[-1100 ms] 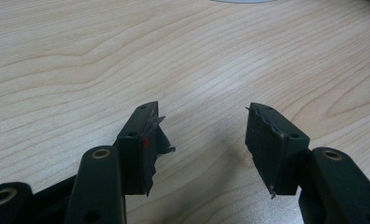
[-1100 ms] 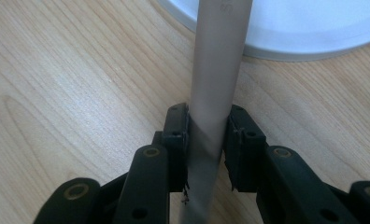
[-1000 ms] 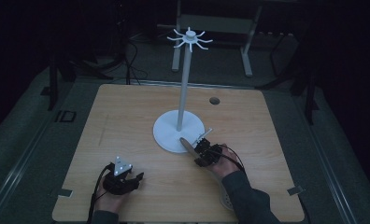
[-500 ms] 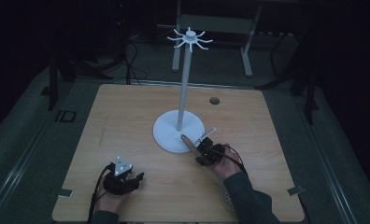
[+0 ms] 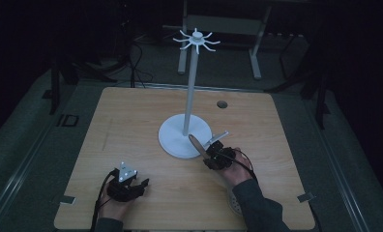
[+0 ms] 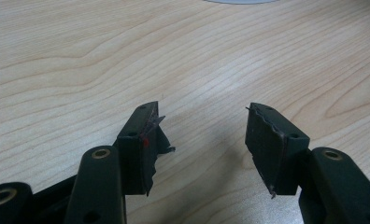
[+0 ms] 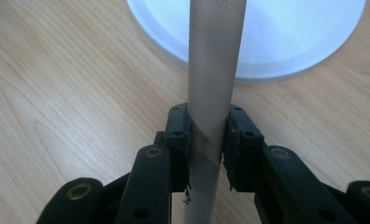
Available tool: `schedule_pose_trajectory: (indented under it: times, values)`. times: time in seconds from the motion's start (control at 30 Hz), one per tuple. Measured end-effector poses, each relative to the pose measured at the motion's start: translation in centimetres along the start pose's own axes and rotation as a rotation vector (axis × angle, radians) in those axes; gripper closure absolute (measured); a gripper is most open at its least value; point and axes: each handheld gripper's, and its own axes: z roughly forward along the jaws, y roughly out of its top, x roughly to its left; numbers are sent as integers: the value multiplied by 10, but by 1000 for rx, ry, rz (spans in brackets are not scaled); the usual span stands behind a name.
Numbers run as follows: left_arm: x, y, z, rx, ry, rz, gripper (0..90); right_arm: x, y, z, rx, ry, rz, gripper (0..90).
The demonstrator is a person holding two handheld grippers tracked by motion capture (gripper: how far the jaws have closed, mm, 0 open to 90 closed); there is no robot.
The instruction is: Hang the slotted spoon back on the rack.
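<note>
A white stand [image 5: 190, 87] with a ring of hooks at its top rises from a round base [image 5: 172, 137] in the middle of the wooden table [image 5: 126, 116]. My right gripper [image 5: 208, 153] is beside the base's near right edge, shut on a grey rod-like handle [image 7: 216, 56] that reaches over the base [image 7: 295, 37]. From above, the rod's brownish end [image 5: 195, 142] points at the base. My left gripper [image 5: 142, 184] rests near the front left of the table. Its jaws stand open with nothing but bare wood between them [image 6: 202, 116].
A small round hole [image 5: 222, 104] sits in the table behind the stand. A round grille [image 5: 234, 201] lies by the right forearm near the front edge. Dark floor, cables and metal frame legs surround the table.
My right gripper has drifted slightly to the right with the rod still clamped in it. The left gripper has not moved.
</note>
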Motion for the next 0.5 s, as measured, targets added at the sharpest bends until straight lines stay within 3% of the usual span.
schedule_pose_trajectory:
  times: [0.03,0.2,0.23,0.5]
  values:
    - [0,0,0,0,1,1,452,-1,0,-4,-37,-20,18,730]
    - [1,0,-1,-2,2,1,452,-2,1,-7,-66,-32,28,731]
    - [0,0,-1,-1,2,1,452,-3,2,-11,-104,-46,40,731]
    - [0,0,-1,-7,3,-3,452,-4,5,-20,-156,-54,50,732]
